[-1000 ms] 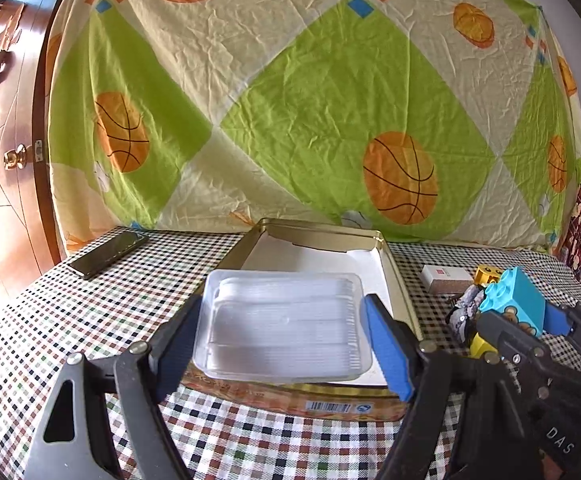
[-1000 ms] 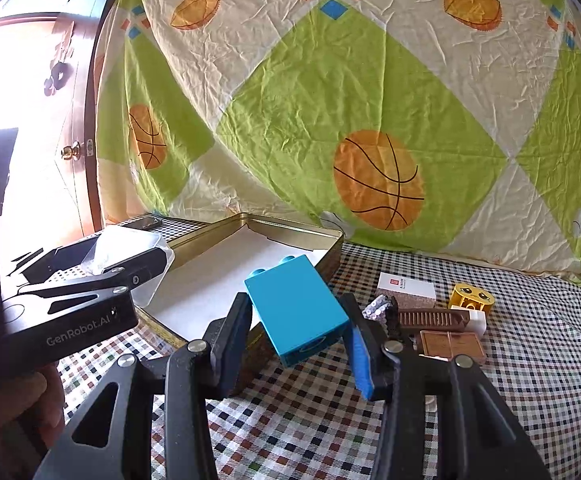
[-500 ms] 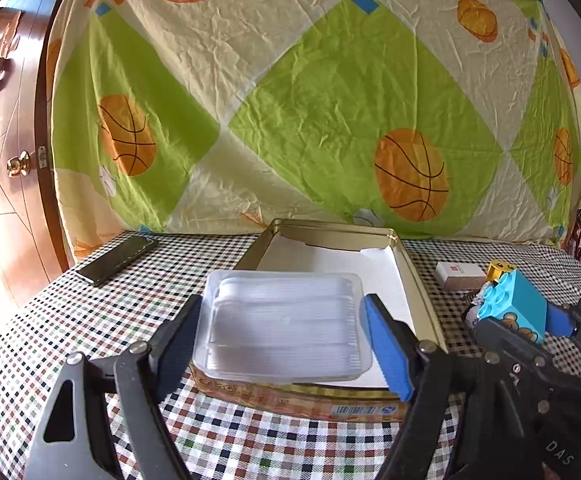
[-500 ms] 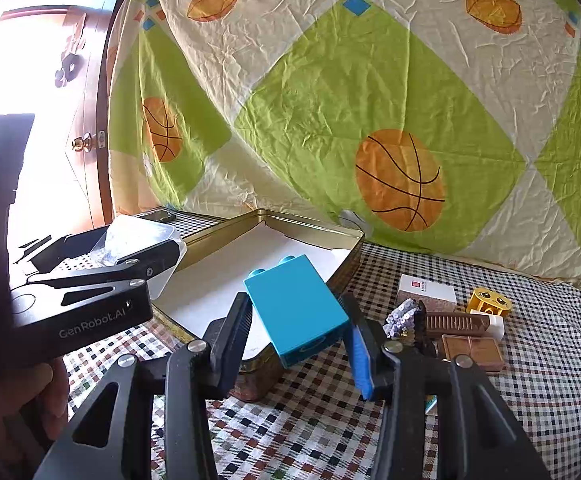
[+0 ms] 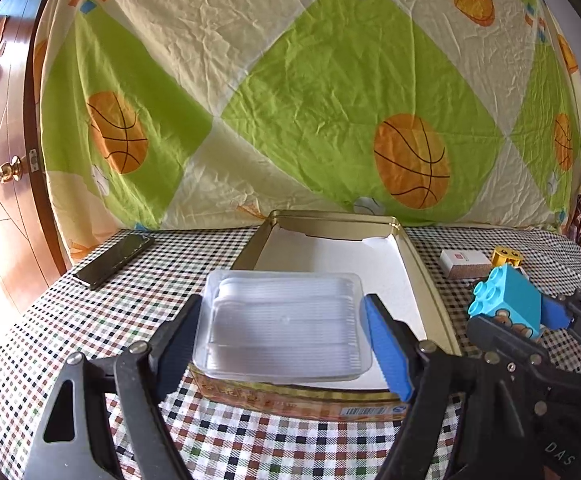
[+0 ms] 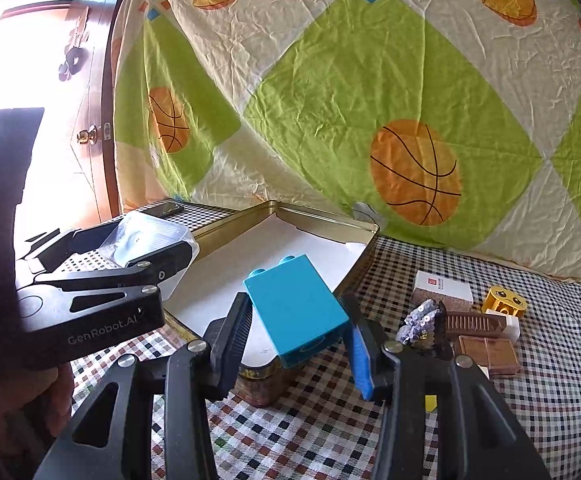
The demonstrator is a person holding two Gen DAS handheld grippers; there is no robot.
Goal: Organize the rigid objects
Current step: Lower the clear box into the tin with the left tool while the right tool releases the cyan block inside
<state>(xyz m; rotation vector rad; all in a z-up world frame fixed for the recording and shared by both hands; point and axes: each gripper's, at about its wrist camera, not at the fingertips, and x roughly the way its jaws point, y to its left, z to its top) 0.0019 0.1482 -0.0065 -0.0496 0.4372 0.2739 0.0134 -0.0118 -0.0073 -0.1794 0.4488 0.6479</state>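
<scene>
The clear tray (image 5: 282, 328) hides the gold tin's (image 5: 430, 280) near floor.

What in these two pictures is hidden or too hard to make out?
- Left wrist view: the near floor of the gold metal tin is hidden behind the clear plastic tray in the left hand-held gripper.
- Right wrist view: the tin's near corner is covered by the blue toy brick in the right hand-held gripper.
- Both views: print on the small white box is too small to read.
</scene>
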